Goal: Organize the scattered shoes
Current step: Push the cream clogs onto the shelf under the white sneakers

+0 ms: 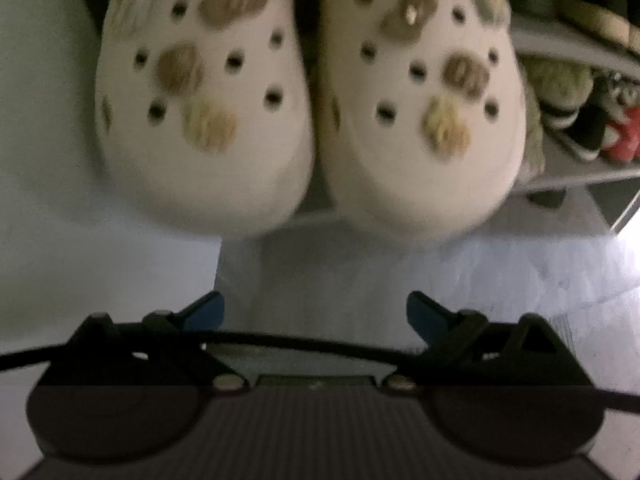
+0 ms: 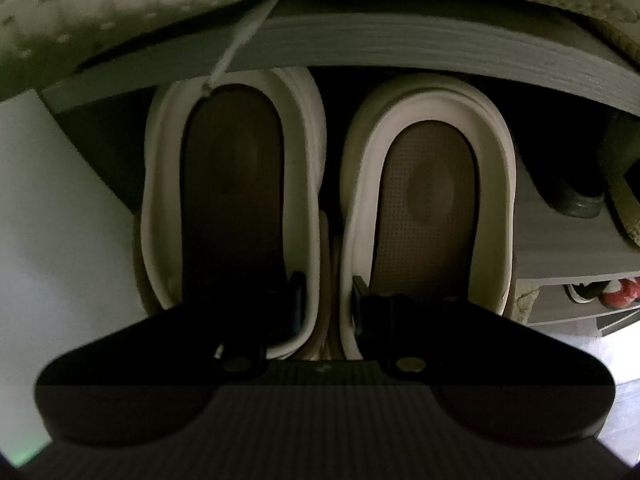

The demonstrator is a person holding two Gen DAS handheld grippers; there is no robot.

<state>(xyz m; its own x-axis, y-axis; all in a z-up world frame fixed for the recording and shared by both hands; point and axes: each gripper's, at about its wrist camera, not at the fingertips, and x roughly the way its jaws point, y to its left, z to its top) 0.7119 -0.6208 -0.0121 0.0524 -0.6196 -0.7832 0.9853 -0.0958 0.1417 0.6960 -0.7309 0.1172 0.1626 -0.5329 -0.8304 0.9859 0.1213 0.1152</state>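
In the left wrist view, two white clogs (image 1: 312, 96) with round holes and tan charms sit side by side, touching along their inner edges, toes toward the camera. They appear to rest on a shelf of a grey shoe rack (image 1: 576, 46), their toes jutting over its front edge; their heels are cut off by the top of the picture. To the right, the rack's shelves hold more shoes: a fuzzy greenish slipper (image 1: 560, 80) just beside the right clog, and further off dark striped sneakers (image 1: 588, 120) and a red shoe (image 1: 626, 136). Below lies pale floor (image 1: 480, 272). The left gripper (image 1: 315, 312) hovers low in the picture, its jaws spread wide with nothing between them, well clear of the clogs.

In the right wrist view, the same clogs are seen from behind and above, heel openings toward the camera, brown insoles showing, tucked under a grey shelf board (image 2: 380, 38). White sneakers (image 2: 120, 12) stand on that board, and a white lace (image 2: 240, 40) hangs down toward the left clog. The right gripper (image 2: 326, 306) has its jaws drawn close, one finger inside each clog, pinching the two inner side walls together.
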